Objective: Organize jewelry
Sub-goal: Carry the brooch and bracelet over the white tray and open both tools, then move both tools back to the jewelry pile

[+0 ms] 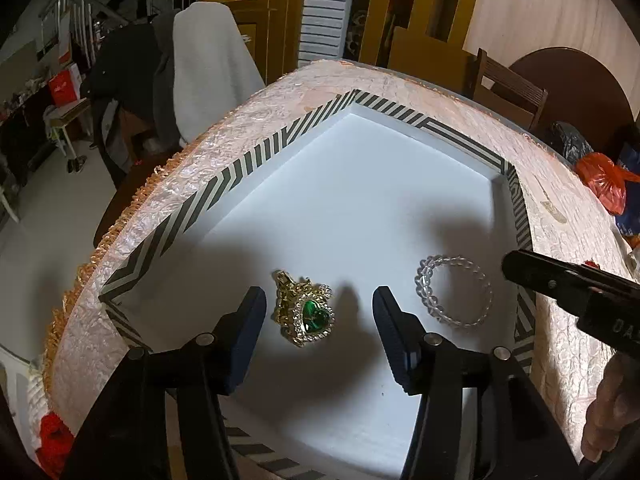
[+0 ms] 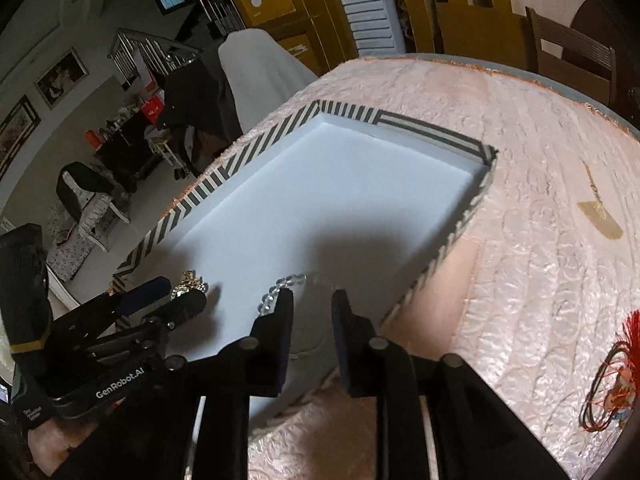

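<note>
A tray with a black-and-white striped rim [image 1: 256, 156] [image 2: 224, 172] and a white floor lies on the pink tablecloth. On its floor rests a gold pendant with a green heart stone [image 1: 306, 312] [image 2: 190, 280], loose between the spread fingers of my left gripper [image 1: 320, 312] [image 2: 174, 296], which is open. To its right lies a clear bead bracelet [image 1: 454, 292] [image 2: 278, 288], flat on the tray. My right gripper [image 2: 312, 308] [image 1: 516, 270] hovers over the bracelet's right side, its jaws a little apart and pressing on nothing; its left finger hides part of the bracelet.
A red tassel ornament on a dark cord [image 2: 612, 376] lies on the cloth at the right. A red item [image 1: 54, 432] sits near the table's left edge. A chair draped in white cloth [image 1: 208, 72] and an orange bag [image 1: 604, 180] stand beyond the table.
</note>
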A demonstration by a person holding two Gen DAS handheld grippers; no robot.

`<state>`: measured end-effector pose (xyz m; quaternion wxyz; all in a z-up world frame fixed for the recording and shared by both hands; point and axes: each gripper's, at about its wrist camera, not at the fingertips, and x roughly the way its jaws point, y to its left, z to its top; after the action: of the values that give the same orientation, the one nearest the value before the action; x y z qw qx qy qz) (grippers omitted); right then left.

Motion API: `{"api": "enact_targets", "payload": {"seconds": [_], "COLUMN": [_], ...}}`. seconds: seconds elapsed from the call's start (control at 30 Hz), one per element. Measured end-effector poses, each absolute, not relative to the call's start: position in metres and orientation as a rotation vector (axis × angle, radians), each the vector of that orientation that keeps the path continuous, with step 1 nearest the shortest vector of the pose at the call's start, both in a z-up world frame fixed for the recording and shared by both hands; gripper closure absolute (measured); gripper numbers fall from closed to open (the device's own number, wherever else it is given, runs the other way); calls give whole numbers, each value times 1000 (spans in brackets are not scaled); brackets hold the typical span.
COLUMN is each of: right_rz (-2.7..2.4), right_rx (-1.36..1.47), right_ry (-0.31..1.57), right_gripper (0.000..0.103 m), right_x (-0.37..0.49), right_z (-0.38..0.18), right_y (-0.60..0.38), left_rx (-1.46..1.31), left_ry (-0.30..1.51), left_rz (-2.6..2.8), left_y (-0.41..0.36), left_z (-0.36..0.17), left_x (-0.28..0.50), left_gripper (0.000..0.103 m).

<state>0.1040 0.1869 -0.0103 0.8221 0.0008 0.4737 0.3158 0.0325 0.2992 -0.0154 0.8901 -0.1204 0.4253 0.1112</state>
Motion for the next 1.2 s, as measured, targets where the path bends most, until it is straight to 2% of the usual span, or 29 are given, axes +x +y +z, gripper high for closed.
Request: {"api": "enact_targets", "payload": {"seconds": [0.3, 0.53, 0.67, 0.83, 1.2], "right_rz": [656, 555, 431, 265, 310], "right_rx": [12, -26, -54, 48, -58], "right_ry": [948, 917, 891, 880, 921], "right_gripper": [80, 79, 78, 78, 80], "right_x": [83, 62, 59, 71, 98], "right_z": [5, 9, 11, 7, -29], "right_y": [132, 49, -24, -112, -137], "left_rx": [-212, -171, -140, -112, -61], "left_ry": [832, 785, 805, 858, 908], "left_rz": [220, 115, 27, -52, -205], "left_y": [265, 201, 153, 102, 25], "left_z": [9, 23, 13, -7, -11], "left_x": [37, 46, 51, 57, 57], "left_gripper": [36, 36, 36, 36, 36]}}
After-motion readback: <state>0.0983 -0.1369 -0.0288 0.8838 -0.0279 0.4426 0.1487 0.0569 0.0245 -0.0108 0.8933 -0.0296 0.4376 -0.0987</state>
